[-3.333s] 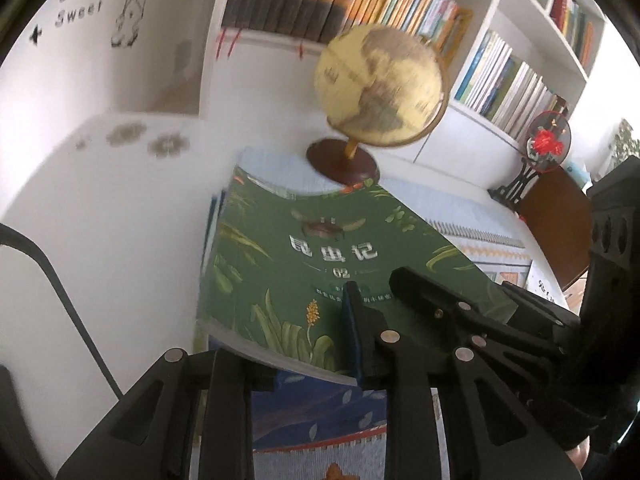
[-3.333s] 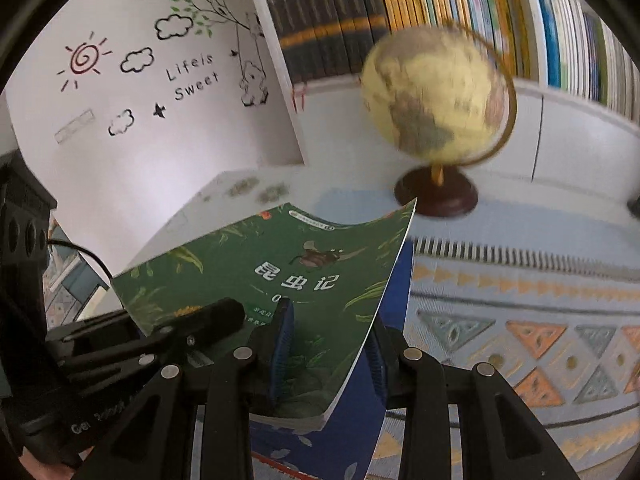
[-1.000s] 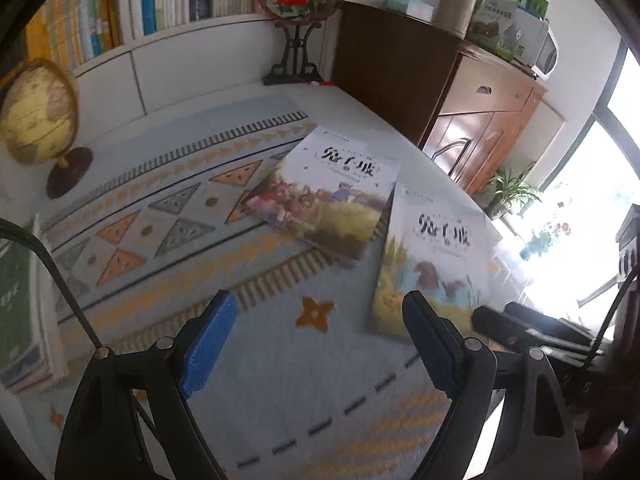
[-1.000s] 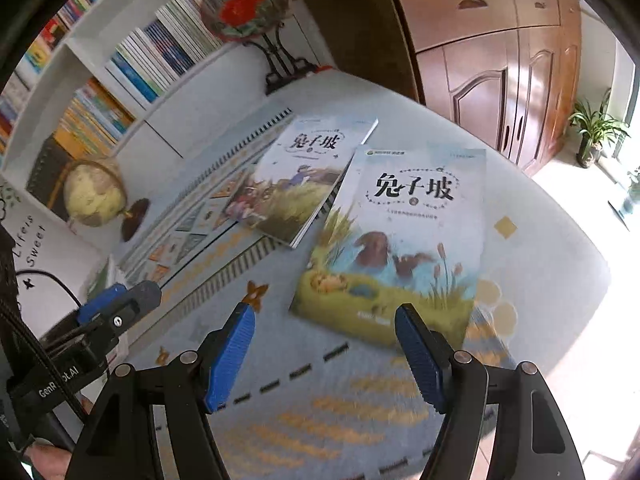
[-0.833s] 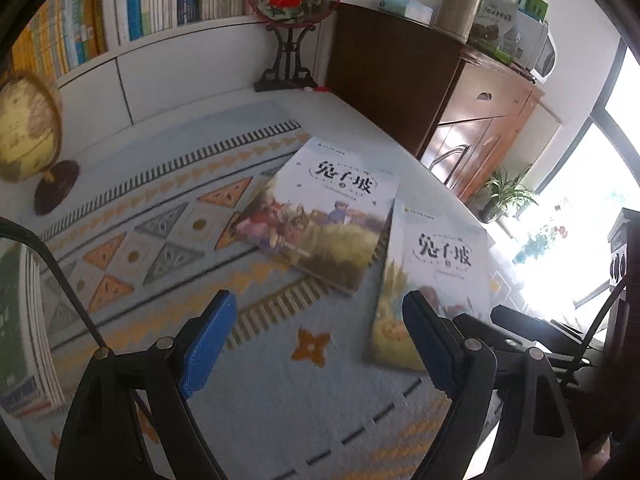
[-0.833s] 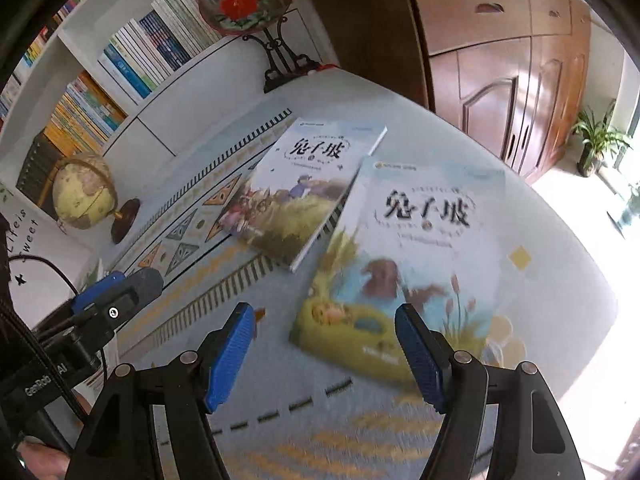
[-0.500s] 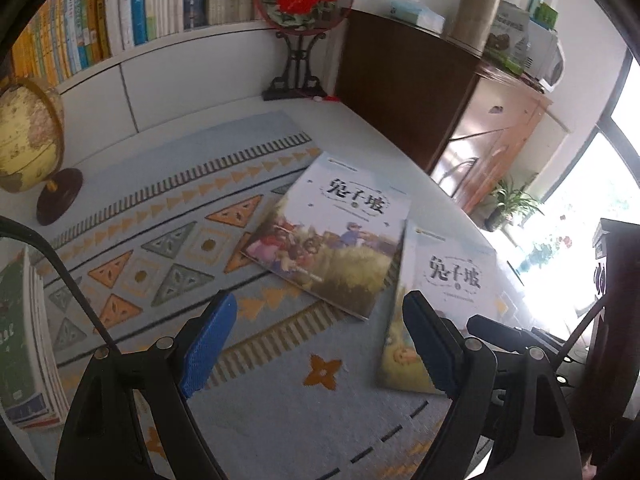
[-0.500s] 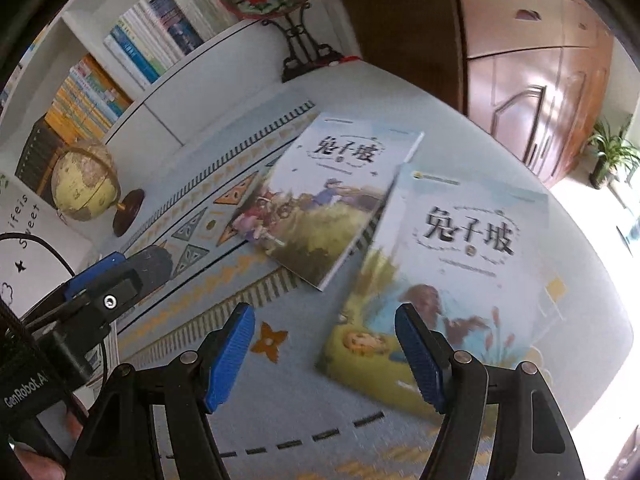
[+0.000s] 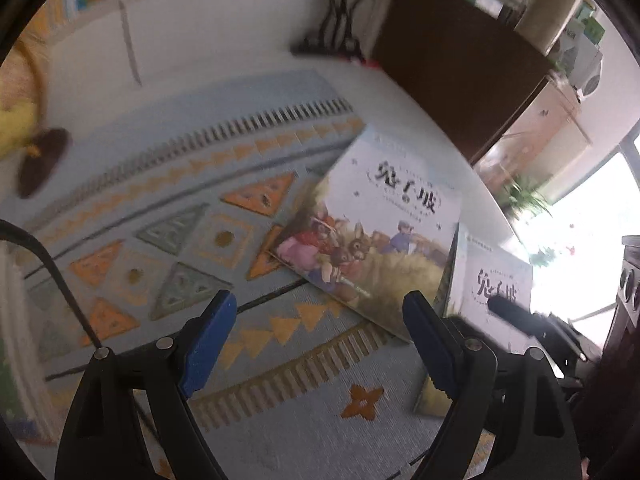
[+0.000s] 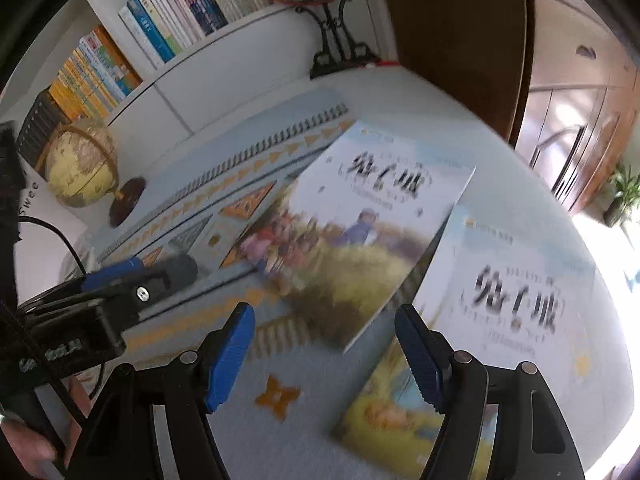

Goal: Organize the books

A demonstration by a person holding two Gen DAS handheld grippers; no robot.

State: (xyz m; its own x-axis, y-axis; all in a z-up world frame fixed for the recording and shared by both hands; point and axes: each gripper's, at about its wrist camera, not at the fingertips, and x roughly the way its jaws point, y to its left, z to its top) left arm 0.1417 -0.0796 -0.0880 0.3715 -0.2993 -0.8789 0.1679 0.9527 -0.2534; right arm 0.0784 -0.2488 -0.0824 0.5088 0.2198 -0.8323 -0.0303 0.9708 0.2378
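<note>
books are what we go for now: two picture books lie flat on the patterned table mat (image 10: 280, 394), the far book (image 10: 360, 232) overlapping the left edge of the near book (image 10: 500, 312) on the right. our left gripper (image 9: 316, 344) and right gripper (image 10: 324, 354) both hang above them with tongs apart and nothing between. we judge this the approach to the next pickup; next we must lower onto the far book's free corner, pinch it and lift it clear.
</note>
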